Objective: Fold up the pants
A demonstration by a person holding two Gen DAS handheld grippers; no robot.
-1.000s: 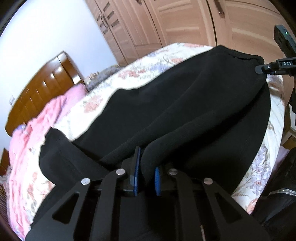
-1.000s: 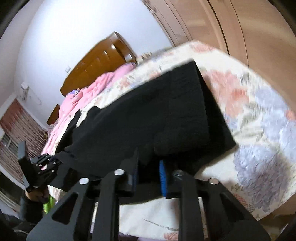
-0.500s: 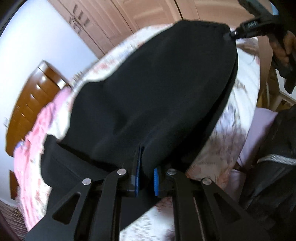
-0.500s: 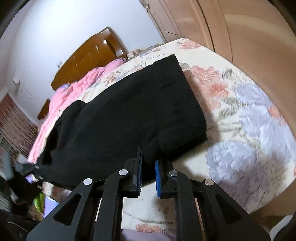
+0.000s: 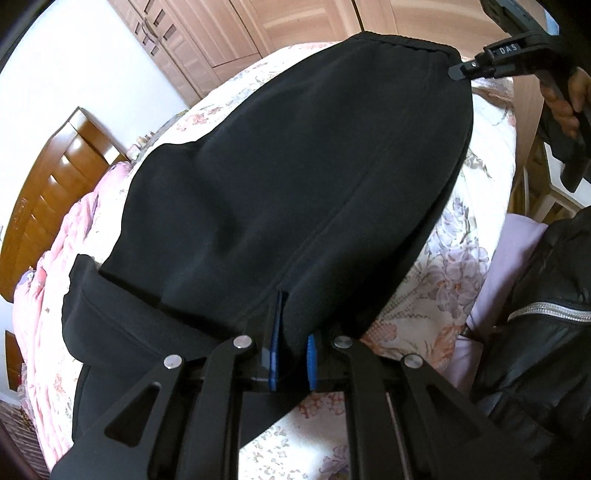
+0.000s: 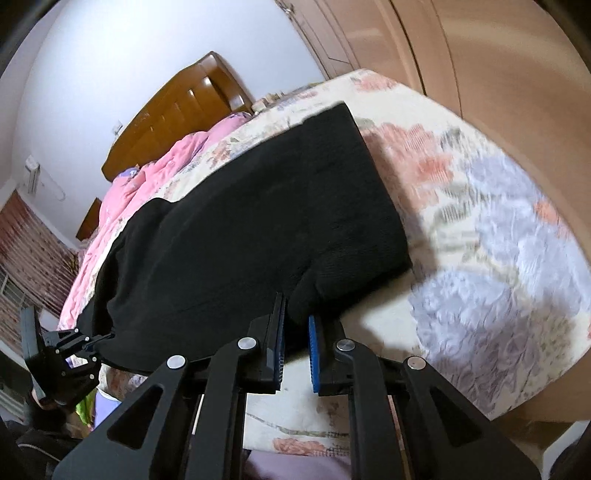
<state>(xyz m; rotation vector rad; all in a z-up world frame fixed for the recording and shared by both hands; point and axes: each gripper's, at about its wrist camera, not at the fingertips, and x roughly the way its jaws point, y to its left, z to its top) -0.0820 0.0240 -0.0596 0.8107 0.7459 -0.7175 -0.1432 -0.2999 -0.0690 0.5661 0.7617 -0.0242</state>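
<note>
The pants (image 5: pixel 295 177) hang stretched above the bed (image 5: pixel 461 251), lifted higher off it than 1 second ago, when more of them lay on the quilt. Their long axis runs between the 2 tools, waistband toward the wardrobe (image 5: pixel 288 26). The left tool (image 5: pixel 291 354) pinches 1 edge fold; the right tool (image 6: pixel 295 354) pinches the opposite edge.
</note>
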